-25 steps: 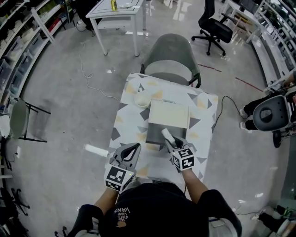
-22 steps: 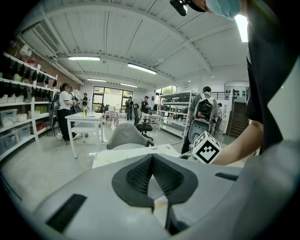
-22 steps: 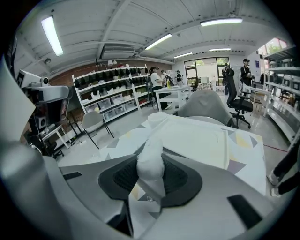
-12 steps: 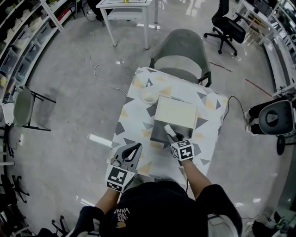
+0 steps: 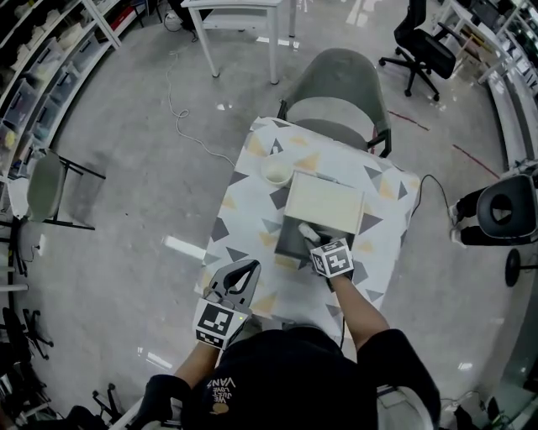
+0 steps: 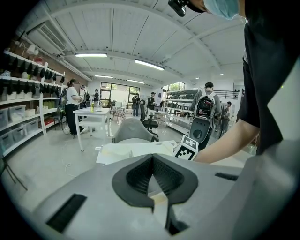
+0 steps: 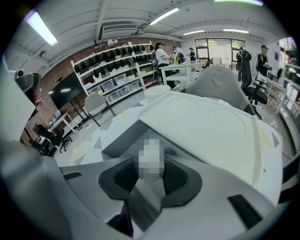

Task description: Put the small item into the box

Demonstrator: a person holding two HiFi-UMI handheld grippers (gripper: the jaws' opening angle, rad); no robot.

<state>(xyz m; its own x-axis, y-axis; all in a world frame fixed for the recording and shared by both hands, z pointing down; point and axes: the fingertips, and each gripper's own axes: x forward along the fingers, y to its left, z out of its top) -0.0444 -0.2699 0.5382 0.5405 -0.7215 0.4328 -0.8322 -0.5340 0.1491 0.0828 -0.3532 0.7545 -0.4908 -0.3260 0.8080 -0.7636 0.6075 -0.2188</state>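
A grey box (image 5: 290, 242) stands open on the patterned table (image 5: 244, 180), its cream lid (image 5: 324, 203) lying over the far half. My right gripper (image 5: 309, 240) is shut on a small white item (image 5: 306, 230) and holds it over the box's open near half. In the right gripper view the item (image 7: 151, 161) sticks out between the pads, with the lid (image 7: 206, 126) just beyond and the box's inside (image 7: 124, 140) below. My left gripper (image 5: 247, 269) hangs shut and empty at the table's near left edge; its tips (image 6: 152, 157) meet with nothing in them.
A white bowl (image 5: 276, 170) sits on the table left of the lid. A grey chair (image 5: 340, 97) stands at the table's far side, with a white table (image 5: 244, 8) beyond it. Shelves line the left wall, and several people stand far off.
My right gripper has carried the white item forward and down, from the box's near edge to over its open half. The left gripper has hardly moved.
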